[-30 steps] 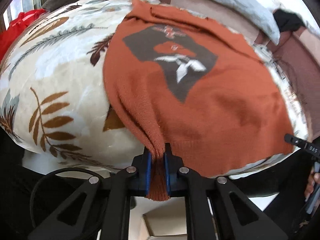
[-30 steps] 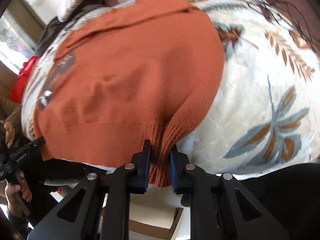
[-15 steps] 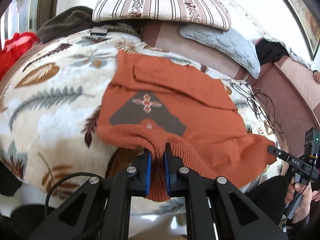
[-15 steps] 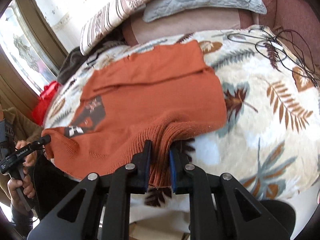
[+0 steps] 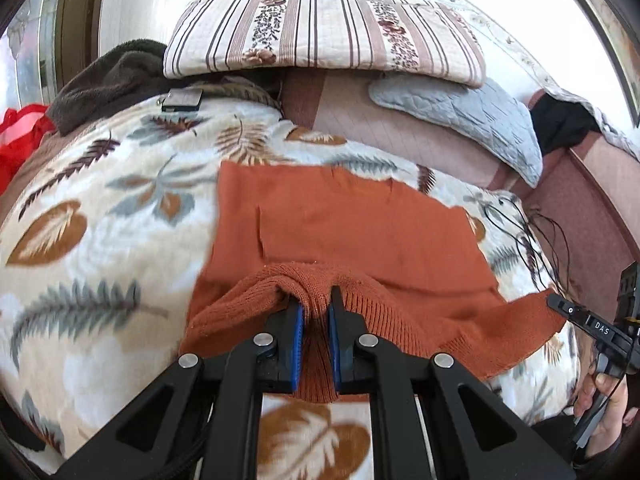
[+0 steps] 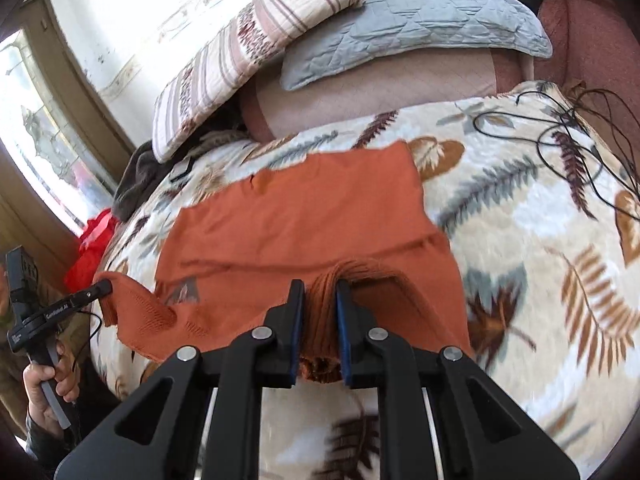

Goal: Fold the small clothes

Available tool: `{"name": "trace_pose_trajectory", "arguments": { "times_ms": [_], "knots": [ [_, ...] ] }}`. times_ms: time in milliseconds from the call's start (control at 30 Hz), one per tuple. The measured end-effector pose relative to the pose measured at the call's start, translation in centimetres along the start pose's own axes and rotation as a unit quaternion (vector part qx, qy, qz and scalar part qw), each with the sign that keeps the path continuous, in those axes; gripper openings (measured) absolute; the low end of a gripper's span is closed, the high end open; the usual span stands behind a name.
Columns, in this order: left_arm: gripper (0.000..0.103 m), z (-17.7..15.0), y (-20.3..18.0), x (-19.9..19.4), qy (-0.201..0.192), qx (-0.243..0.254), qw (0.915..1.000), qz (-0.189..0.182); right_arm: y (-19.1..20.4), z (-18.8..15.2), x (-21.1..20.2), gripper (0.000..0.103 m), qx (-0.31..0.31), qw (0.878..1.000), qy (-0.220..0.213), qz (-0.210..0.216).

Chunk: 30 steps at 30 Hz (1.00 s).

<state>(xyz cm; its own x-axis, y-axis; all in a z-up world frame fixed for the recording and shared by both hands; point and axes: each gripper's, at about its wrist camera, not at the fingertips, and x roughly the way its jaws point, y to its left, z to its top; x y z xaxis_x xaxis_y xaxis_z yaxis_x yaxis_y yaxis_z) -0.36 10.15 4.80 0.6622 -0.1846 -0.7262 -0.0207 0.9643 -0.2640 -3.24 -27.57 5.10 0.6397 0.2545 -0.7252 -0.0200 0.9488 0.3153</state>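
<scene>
Each hand-held gripper, left (image 5: 315, 312) and right (image 6: 320, 300), is matte black with blue-lined fingers (silver round screws at the joints) and triangular cut-outs in the arms.

Orange sweater (image 5: 360, 232): its printed front is lying folded under, only a corner of the dark graphic (image 6: 185, 290) showing in the right wrist view; the ribbed hem is disappearing between the left gripper (image 5: 315, 312) fingers and again inside the right gripper (image 6: 320, 300). Leaf-print blanket (image 5: 100, 208): its near edge is blurring in both views and running off the frames. Red cloth (image 5: 18, 140): being cut by the left edge, kind untellable. Dark garment (image 5: 108, 80): partly tucked beneath the striped pillow (image 5: 320, 32). Small dark object (image 5: 182, 99) on the blanket: too small to identify. Black cables (image 6: 576, 140): their ends are leaving the frame.
</scene>
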Motion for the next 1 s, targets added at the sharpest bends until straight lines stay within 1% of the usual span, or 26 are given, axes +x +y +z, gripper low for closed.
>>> {"name": "trace_pose_trajectory", "arguments": {
  "times_ms": [100,167,267,333,400,467,500,533,567,633,667,800,833,900,933,967,1000],
  "knots": [
    [0.009,2.0,0.3,2.4,0.005,-0.007,1.0,0.005,-0.6,2.3,2.1,0.007,0.004,1.0,0.0,-0.002],
    [0.01,3.1,0.4,4.2,0.012,-0.009,0.9998,0.009,-1.1,3.9,3.6,0.007,0.004,1.0,-0.003,-0.008],
    [0.01,4.5,0.9,7.6,0.027,-0.009,0.9993,0.022,-1.8,5.7,6.0,0.006,0.007,1.0,0.004,-0.01],
    [0.01,4.9,1.4,9.8,0.043,-0.01,0.9986,0.028,-2.2,6.6,7.5,0.006,0.005,1.0,0.017,0.006],
    [0.01,5.0,2.0,11.5,0.058,-0.014,0.9978,0.029,-2.4,6.8,8.6,0.007,-0.011,0.999,0.042,0.02],
    [0.01,5.0,2.6,12.9,0.07,-0.019,0.997,0.027,-2.6,6.6,8.9,0.019,-0.043,0.997,0.058,0.025],
    [0.01,5.0,2.9,13.5,0.074,-0.023,0.9966,0.026,-2.8,6.5,8.9,0.043,-0.054,0.996,0.06,0.023],
    [0.01,5.0,3.3,14.2,0.08,-0.027,0.9961,0.025,-3.2,6.3,8.9,0.063,-0.065,0.996,0.063,0.02],
    [0.01,5.0,3.3,14.4,0.082,-0.029,0.9959,0.025,-3.6,6.1,8.9,0.069,-0.073,0.995,0.064,0.019],
    [0.01,4.9,3.7,14.9,0.084,-0.034,0.9956,0.021,-4.5,5.9,8.7,0.07,-0.085,0.994,0.064,0.022],
    [0.01,4.9,3.8,15.0,0.085,-0.037,0.9955,0.019,-5.1,5.8,8.6,0.07,-0.087,0.993,0.067,0.031],
    [0.01,4.8,3.9,15.1,0.086,-0.041,0.9953,0.015,-6.9,5.9,7.6,0.07,-0.073,0.992,0.05,0.086],
    [0.01,4.8,3.9,15.1,0.084,-0.041,0.9955,0.015,-7.5,5.9,7.1,0.07,-0.068,0.991,0.042,0.107],
    [0.01,4.7,3.9,15.1,0.084,-0.039,0.9956,0.015,-7.7,5.7,6.6,0.072,-0.074,0.988,0.038,0.131],
    [0.01,4.8,3.9,15.3,0.087,-0.038,0.9954,0.016,-7.6,5.6,6.7,0.073,-0.083,0.986,0.042,0.138],
    [0.01,4.8,3.9,15.4,0.089,-0.038,0.9952,0.017,-7.2,5.5,7.1,0.073,-0.097,0.985,0.048,0.135],
    [0.01,4.8,3.8,15.8,0.093,-0.037,0.9947,0.021,-6.7,5.4,7.9,0.073,-0.113,0.984,0.057,0.123]
  ]
}}
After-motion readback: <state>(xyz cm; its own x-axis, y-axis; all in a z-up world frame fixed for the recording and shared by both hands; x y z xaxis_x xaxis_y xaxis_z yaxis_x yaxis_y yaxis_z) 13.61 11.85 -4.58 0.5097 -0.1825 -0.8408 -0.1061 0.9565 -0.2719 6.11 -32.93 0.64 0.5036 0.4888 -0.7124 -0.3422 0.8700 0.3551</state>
